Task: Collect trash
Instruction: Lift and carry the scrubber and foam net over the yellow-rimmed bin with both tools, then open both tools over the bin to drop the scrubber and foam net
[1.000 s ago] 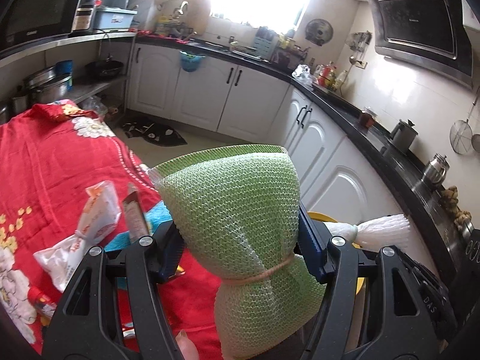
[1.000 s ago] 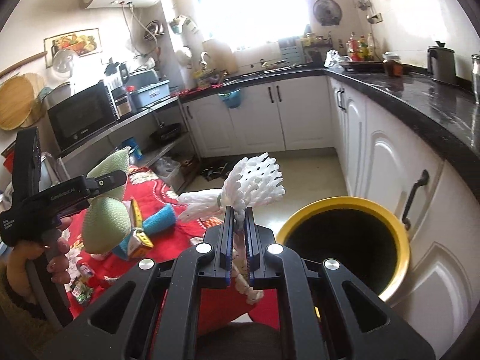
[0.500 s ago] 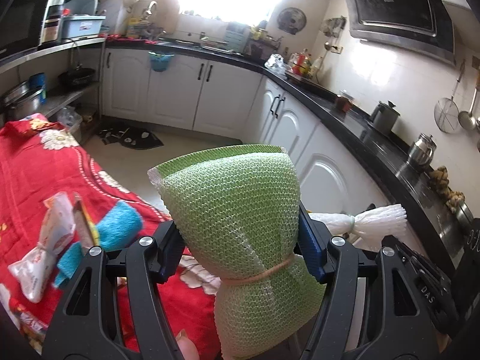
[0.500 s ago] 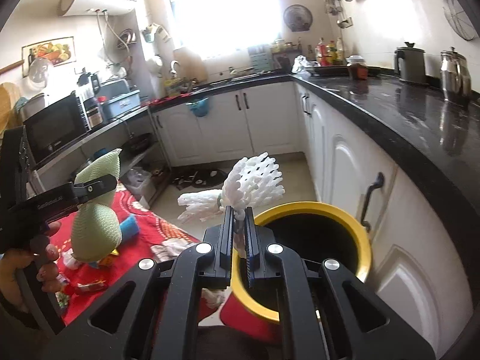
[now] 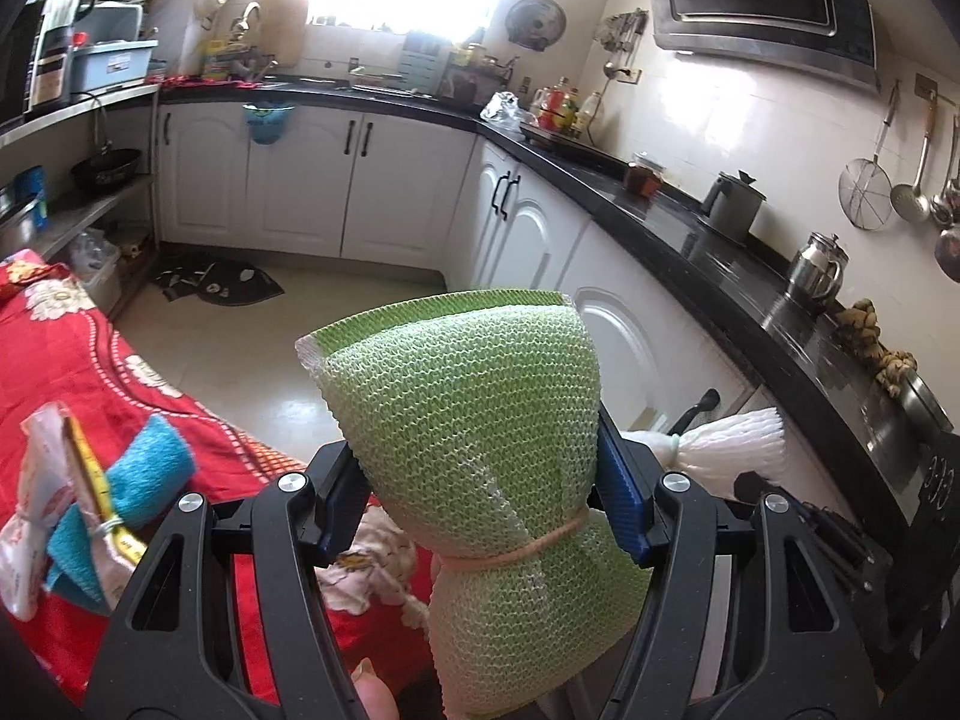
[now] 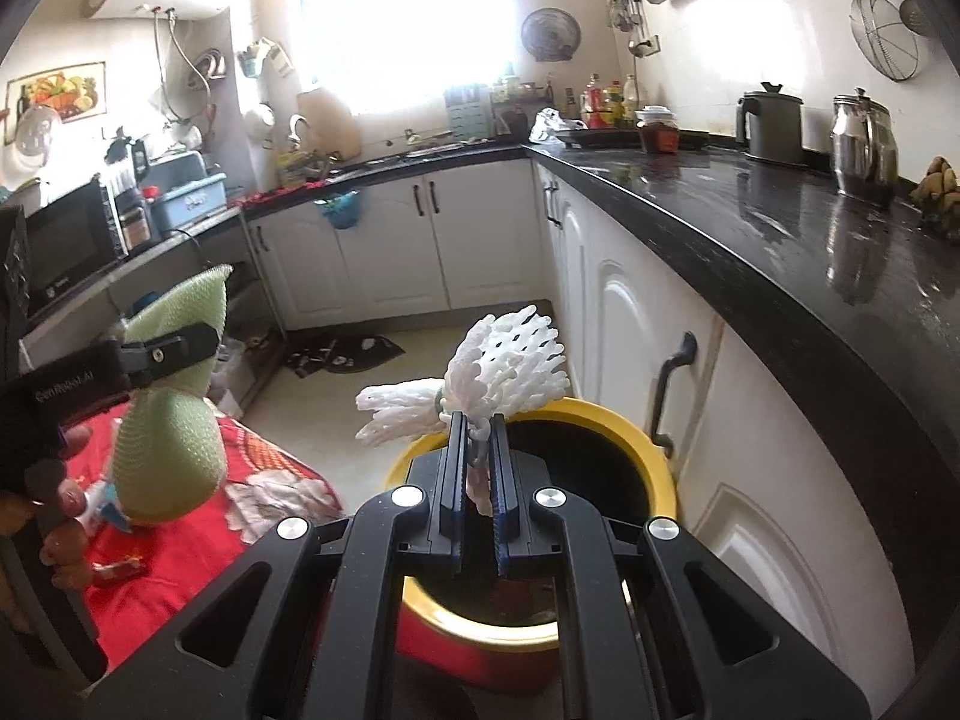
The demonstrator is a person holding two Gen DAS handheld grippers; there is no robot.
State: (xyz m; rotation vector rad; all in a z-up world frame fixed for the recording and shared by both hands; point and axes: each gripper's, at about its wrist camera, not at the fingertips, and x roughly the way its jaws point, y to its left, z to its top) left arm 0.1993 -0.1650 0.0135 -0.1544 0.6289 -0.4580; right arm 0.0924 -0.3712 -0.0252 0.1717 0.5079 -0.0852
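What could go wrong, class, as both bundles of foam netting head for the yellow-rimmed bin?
1. The white foam-net bundle is pinched by a thin strand in the right claw and spreads beyond the yellow-rimmed bin's far edge; released here, it may catch on the rim.
2. The bulky green foam-net bundle in the left claw hangs over the red floral cloth, so dropping now misses the bin.

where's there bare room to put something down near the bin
Bare floor lies between the red cloth, the white cabinets and the yellow-rimmed bin. The black counter is bare in front of the kettles. The red cloth's near part is crowded with wrappers.
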